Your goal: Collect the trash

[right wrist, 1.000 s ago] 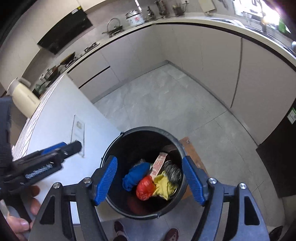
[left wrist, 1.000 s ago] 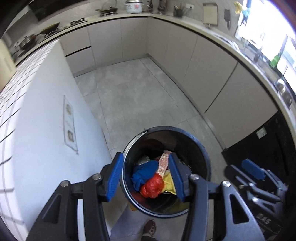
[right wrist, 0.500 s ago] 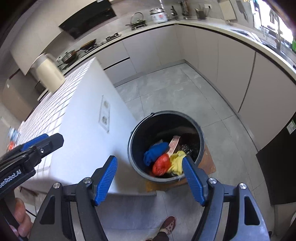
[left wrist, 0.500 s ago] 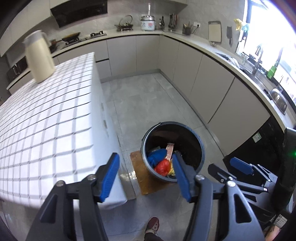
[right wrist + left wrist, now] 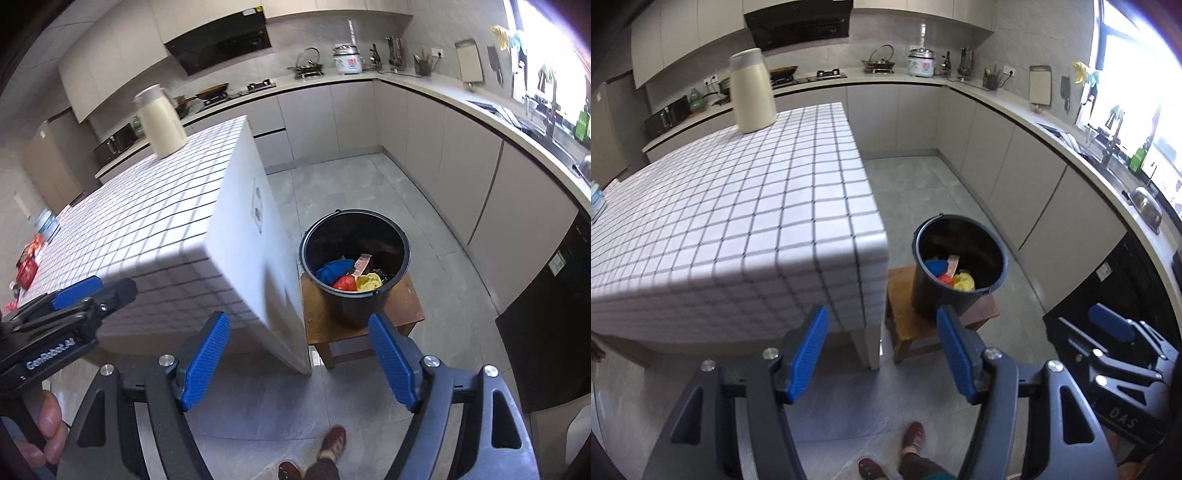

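Your left gripper is spread, its jaws having just been opening, with nothing between the 2 blue pads. Your right gripper is likewise spread and empty, its jaws also just widened. Both point down toward the floor, well back from the bucket.

The black bucket stands on a low wooden stool, just beside the corner of the tiled table. The trash lies inside it: a blue piece, a red piece, a yellow piece and a pinkish wrapper leaning up against the others, with something dark behind them that is too dim to make out.

On the far end of the table stands a cream jug. In the right wrist view, red packets lie at the table's left edge, blurred. Your shoes show at the bottom on the grey floor, and your left hand grips the handle of the left tool.
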Tool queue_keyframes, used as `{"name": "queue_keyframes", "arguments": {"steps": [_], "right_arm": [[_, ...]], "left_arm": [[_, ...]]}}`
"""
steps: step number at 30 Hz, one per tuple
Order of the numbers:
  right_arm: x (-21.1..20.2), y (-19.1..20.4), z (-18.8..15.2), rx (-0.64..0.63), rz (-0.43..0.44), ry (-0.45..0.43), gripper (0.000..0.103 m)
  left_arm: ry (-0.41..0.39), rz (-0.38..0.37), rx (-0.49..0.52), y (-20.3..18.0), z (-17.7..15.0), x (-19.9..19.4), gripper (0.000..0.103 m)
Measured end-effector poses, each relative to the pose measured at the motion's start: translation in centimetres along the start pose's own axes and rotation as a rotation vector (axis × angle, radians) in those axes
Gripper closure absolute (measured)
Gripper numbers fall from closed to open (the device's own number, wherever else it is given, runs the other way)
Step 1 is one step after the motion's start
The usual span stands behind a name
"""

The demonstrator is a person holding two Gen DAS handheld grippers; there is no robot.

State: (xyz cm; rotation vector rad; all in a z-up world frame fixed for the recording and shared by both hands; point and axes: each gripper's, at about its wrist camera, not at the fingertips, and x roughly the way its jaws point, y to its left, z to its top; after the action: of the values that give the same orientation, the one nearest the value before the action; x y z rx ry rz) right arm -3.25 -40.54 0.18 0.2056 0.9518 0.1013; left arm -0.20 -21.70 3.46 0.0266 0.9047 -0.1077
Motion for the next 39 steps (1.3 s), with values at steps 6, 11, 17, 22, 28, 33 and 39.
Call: {"name": "queue_keyframes", "arguments": {"steps": [6, 11, 17, 22, 28, 33, 39], "right_arm": [[-3.2, 0.1, -1.2, -0.038, 0.02, -0.019, 0.023], [-4.8, -1.1, -1.2, -0.066, 0.016, -0.037, 0.023], [-6.1, -2.6, -0.7, -0.072, 0.037, -0.066, 0.023], [-6.3, -2.6, -0.3, -0.085, 0.056, -0.073, 0.023], [-6.2, -2.2, -0.1, -0.095, 0.069, -0.075, 0.023], [-6.3, -1.8, 0.0, -0.101, 0.061, -0.086, 0.023], [-6.1, -1.9, 0.2, -0.085, 0.062, -0.084, 0.023]], "left_arm": [[-0.019, 0.044, -0.028, -0.2, -1.8, -2.1, 0.035], [-0.001, 0.063, -0.047, -1.3, -2.5, -2.3, 0.035], [-0.016, 0.086, -0.074, -2.2, -3.1, -3.1, 0.035], [-0.022, 0.103, -0.082, -2.7, -3.3, -3.4, 0.035], [-0.027, 0.12, -0.081, -2.6, -3.5, -3.5, 0.035], [-0.037, 0.129, -0.085, -2.5, -3.5, -3.6, 0.035], [-0.031, 0.129, -0.08, -2.3, -3.6, -3.5, 0.035]]}}
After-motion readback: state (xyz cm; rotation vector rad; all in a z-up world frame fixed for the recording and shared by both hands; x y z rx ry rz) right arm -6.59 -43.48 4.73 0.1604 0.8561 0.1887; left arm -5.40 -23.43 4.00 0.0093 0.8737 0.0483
